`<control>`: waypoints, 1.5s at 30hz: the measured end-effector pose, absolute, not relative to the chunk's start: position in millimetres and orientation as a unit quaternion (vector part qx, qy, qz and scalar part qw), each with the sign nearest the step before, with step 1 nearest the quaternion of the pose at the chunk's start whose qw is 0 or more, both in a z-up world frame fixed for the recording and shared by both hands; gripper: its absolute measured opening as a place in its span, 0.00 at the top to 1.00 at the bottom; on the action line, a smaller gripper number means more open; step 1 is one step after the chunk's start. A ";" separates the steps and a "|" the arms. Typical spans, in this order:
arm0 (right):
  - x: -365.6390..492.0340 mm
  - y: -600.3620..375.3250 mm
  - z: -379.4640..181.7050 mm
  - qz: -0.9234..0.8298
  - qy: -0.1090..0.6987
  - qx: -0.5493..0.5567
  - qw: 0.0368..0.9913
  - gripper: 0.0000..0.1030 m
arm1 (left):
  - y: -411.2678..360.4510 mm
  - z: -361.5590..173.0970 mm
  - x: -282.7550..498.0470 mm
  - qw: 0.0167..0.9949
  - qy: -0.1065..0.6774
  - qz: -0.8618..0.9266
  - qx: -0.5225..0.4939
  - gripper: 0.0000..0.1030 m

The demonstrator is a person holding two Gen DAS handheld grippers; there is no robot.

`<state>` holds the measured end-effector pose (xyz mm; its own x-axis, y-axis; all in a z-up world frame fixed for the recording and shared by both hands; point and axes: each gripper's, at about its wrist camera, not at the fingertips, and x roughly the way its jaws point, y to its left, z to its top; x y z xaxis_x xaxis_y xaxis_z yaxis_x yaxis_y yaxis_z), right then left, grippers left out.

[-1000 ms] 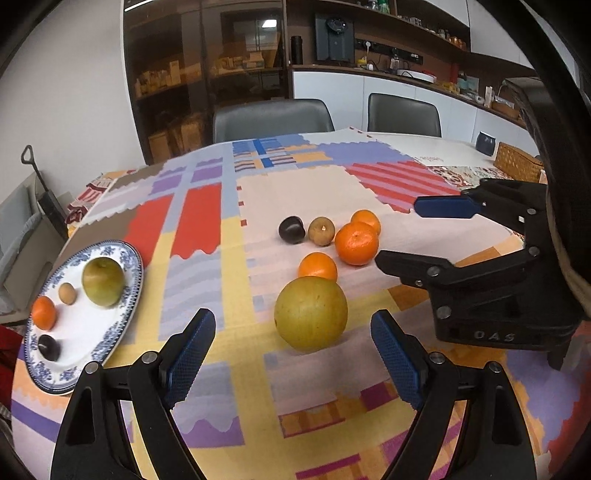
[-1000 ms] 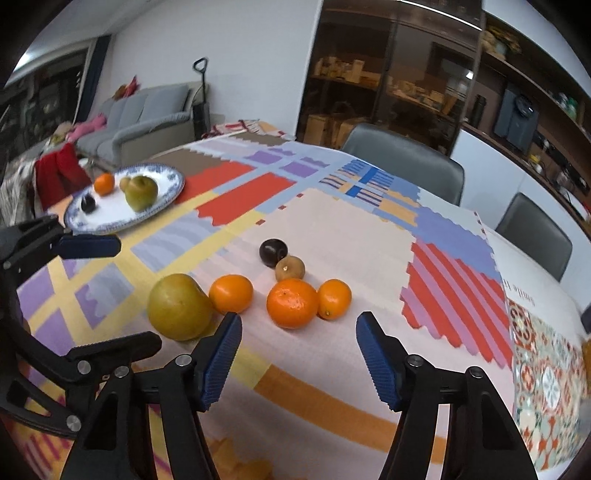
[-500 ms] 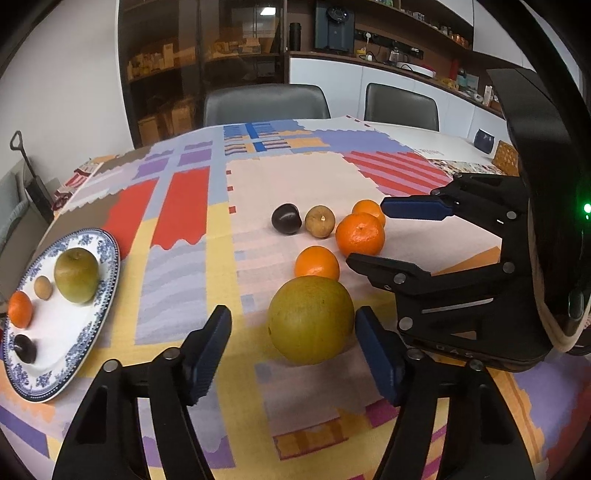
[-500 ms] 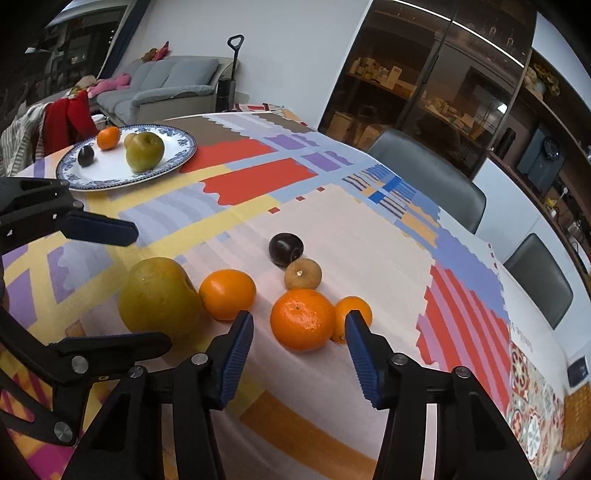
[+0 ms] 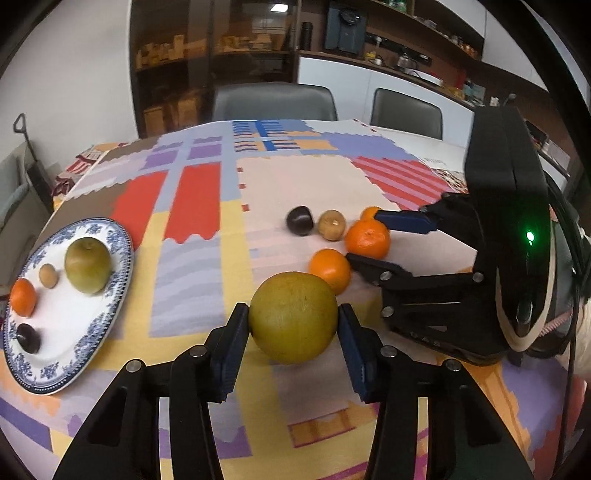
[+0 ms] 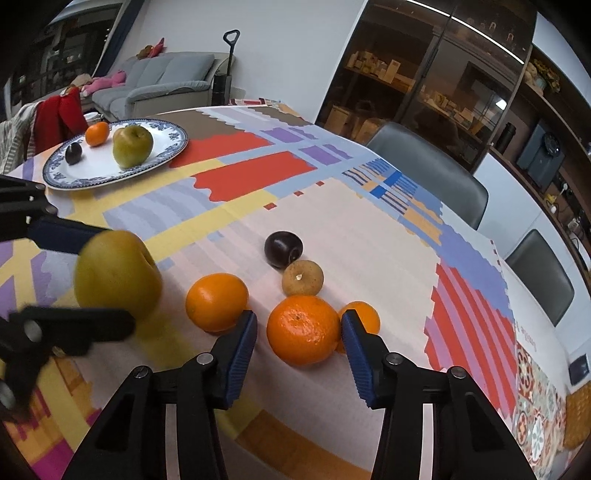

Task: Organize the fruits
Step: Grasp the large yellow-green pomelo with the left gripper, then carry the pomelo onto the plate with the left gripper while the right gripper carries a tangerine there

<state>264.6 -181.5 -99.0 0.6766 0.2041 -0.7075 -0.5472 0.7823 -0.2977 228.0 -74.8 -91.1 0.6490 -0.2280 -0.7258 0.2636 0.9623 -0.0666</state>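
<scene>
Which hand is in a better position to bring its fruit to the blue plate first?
The left. The left gripper already pinches the big yellow-green fruit, and the plate lies on its side. The right gripper still shows a gap beside the large orange.

Warm, even indoor light; a ceiling lamp (image 5: 276, 6) is reflected at top centre of the left wrist view. Soft shadows are cast beneath the fruit. Strong fisheye bending and dark vignetting are seen at all corners. Motion blur is noted at lower left of the right wrist view.
</scene>
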 end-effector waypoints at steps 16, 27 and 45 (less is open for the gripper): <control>247.6 -191.0 -75.9 0.199 0.332 -0.176 0.905 0.60 | -60.5 -75.4 219.9 0.919 0.375 -0.119 0.013 0.54; 213.0 -179.8 -37.8 0.213 0.308 -0.132 0.918 0.60 | -40.0 -49.8 192.2 0.931 0.349 -0.108 0.003 0.54; 171.9 -125.5 -10.2 0.241 0.292 -0.091 0.921 0.60 | 25.5 -22.8 147.8 0.947 0.316 -0.054 -0.014 0.54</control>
